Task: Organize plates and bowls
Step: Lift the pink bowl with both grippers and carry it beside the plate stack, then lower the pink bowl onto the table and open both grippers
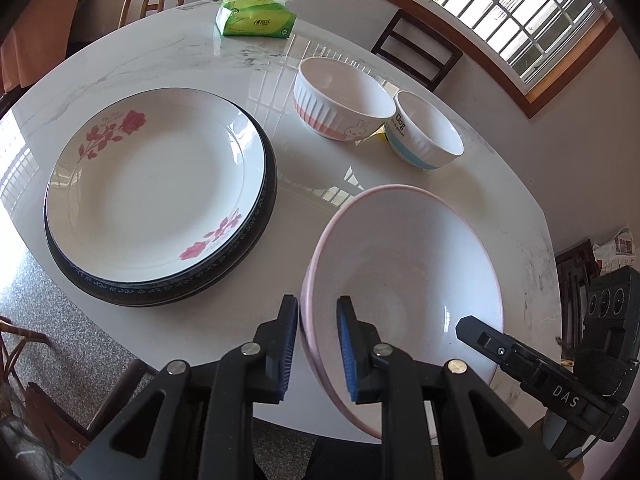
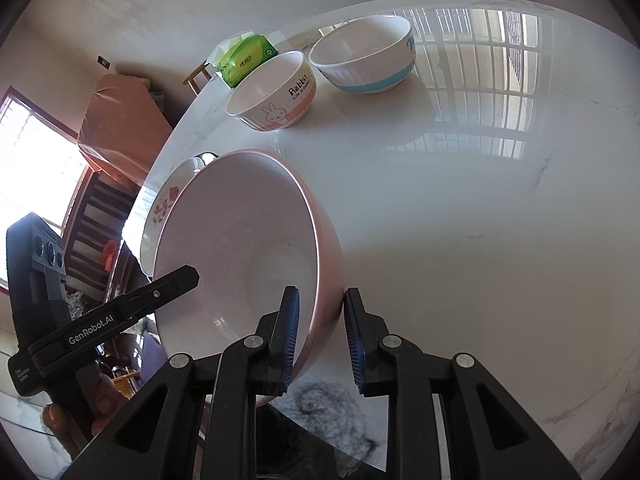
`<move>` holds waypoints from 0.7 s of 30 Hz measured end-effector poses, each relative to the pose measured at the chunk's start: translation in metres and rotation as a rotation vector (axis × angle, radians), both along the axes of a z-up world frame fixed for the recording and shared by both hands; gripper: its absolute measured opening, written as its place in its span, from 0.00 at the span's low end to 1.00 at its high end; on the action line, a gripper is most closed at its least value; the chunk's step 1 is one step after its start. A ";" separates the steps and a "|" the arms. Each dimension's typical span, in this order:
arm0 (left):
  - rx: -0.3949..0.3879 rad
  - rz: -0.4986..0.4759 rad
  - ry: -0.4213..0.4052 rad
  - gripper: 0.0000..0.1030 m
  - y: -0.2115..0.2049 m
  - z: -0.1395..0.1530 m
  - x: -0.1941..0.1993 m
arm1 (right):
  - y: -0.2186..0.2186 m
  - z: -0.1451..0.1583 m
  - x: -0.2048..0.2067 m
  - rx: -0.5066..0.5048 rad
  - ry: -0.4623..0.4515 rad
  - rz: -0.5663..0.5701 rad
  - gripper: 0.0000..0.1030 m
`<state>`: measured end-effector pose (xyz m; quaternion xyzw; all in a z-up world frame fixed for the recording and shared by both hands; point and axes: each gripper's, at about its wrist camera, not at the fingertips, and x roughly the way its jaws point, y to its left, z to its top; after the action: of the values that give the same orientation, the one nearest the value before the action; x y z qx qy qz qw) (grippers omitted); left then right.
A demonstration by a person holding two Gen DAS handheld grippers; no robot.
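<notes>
The marble table carries everything. A stack of two plates — the rose plate on a dark-rimmed plate — sits left of the big pink bowl, which rests near the table's front edge. Each gripper straddles its rim: left gripper and right gripper, jaws slightly parted, pads not visibly pressing. Judging by this, release evenly so the bowl doesn't rock. Behind stand two smaller bowls, the rabbit bowl and the blue-banded bowl — three bowls altogether.

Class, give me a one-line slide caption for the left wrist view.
Left tongs straddle the rim of the pink bowl, beside stacked plates and two small bowls.
</notes>
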<state>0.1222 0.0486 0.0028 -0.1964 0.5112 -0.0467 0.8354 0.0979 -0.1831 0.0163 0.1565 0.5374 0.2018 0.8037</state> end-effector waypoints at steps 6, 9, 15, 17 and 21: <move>-0.009 0.014 -0.022 0.26 0.010 0.000 -0.003 | -0.005 0.012 -0.004 0.029 -0.074 -0.022 0.27; -0.005 0.045 -0.062 0.59 0.016 0.006 -0.013 | -0.011 0.022 -0.008 0.045 -0.121 -0.047 0.27; 0.026 0.040 -0.202 0.60 0.015 0.033 -0.045 | -0.028 0.034 -0.015 0.073 -0.172 -0.098 0.29; 0.046 -0.010 -0.261 0.60 0.010 0.042 -0.055 | -0.033 0.035 -0.015 0.077 -0.168 -0.107 0.31; 0.031 -0.067 -0.332 0.60 0.011 0.054 -0.069 | -0.036 0.038 -0.018 0.111 -0.160 -0.108 0.31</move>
<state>0.0535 0.0591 0.0571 -0.1556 0.3729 -0.0985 0.9094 0.0798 -0.2189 0.0545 0.2131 0.4505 0.1996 0.8437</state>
